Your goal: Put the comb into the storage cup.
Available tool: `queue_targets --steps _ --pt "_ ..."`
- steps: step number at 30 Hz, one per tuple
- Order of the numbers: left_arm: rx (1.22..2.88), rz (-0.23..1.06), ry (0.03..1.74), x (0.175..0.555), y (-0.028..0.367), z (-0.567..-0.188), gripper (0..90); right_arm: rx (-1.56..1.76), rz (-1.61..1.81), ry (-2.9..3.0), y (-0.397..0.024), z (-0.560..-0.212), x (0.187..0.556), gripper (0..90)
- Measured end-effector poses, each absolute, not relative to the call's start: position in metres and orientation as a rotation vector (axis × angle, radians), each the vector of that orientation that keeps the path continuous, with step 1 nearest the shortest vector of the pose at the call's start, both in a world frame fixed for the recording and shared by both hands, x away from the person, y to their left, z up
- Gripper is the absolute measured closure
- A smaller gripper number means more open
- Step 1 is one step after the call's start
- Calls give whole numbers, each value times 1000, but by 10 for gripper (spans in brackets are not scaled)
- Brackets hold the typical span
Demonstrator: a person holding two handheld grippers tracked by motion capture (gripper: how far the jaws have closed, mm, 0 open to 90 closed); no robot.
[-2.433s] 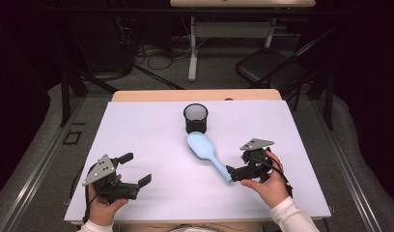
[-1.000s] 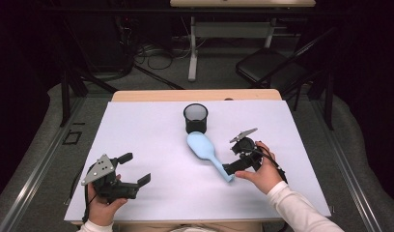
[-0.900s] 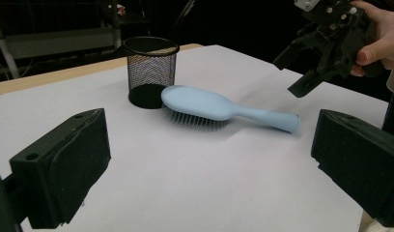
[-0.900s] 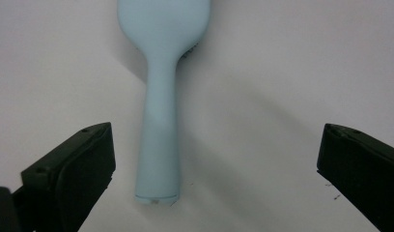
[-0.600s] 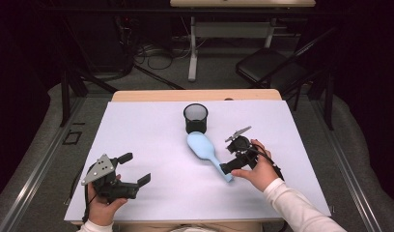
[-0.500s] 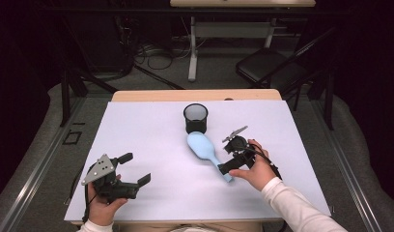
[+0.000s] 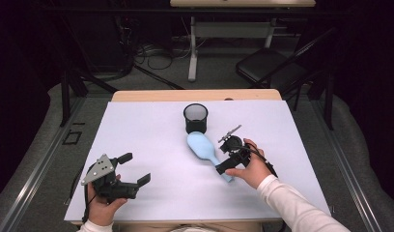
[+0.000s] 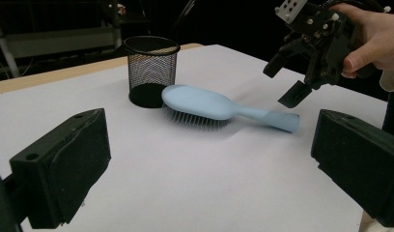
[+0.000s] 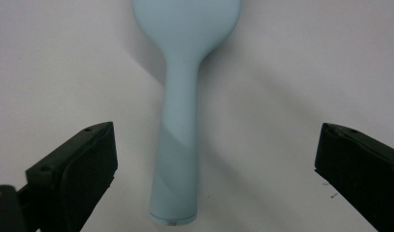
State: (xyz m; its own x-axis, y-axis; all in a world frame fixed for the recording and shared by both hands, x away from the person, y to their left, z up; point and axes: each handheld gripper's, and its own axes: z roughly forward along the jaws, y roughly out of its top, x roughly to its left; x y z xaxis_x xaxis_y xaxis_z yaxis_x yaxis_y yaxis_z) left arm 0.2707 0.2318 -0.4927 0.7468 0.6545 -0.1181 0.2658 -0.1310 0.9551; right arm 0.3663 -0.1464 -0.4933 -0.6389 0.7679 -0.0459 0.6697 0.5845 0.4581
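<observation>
A light blue hairbrush (image 7: 203, 146) lies bristles down in the middle of the white table (image 7: 291, 135), its handle (image 9: 179, 145) pointing toward the person. My right gripper (image 7: 224, 157) hovers open just over the handle end, tilted downward. In the right gripper view its jaws (image 9: 217, 174) stand wide on either side of the handle without touching it. My left gripper (image 7: 133, 168) rests open near the front left of the table, with nothing between its fingers. From the left gripper view (image 8: 209, 169) I see the brush (image 8: 204, 102) and the right gripper (image 8: 284, 79) above its handle tip.
A black mesh cup (image 7: 195, 118) stands upright just behind the brush head, almost touching it (image 8: 150, 70). Beyond the table's far wooden edge (image 7: 195, 95) are a chair (image 7: 272, 72), desk legs and cables on the floor.
My right gripper has moved left and slightly forward, tipping down over the brush handle. The left gripper and the brush have stayed where they were.
</observation>
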Motion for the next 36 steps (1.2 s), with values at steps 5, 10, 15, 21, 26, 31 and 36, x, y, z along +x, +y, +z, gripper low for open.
queue_targets --steps 5,10,15,21,26,31,36 --pt "1717 391 733 271 231 -493 3 1201 565 2601 -145 -493 368 10" --pt "1715 392 734 271 232 -493 4 1212 546 2626 -141 -496 372 12" --pt "1715 387 732 271 232 -493 5 1206 542 2624 -137 -500 375 65" --pt "1713 389 734 271 232 -493 5 1204 527 2641 -131 -504 378 71" --pt "1713 387 734 271 232 -494 5 1205 515 2652 -129 -506 381 122" --pt "1714 386 732 271 231 -494 5 1220 515 2665 -125 -509 385 147" --pt "1715 388 736 272 232 -494 6 1231 518 2676 -121 -512 390 151"
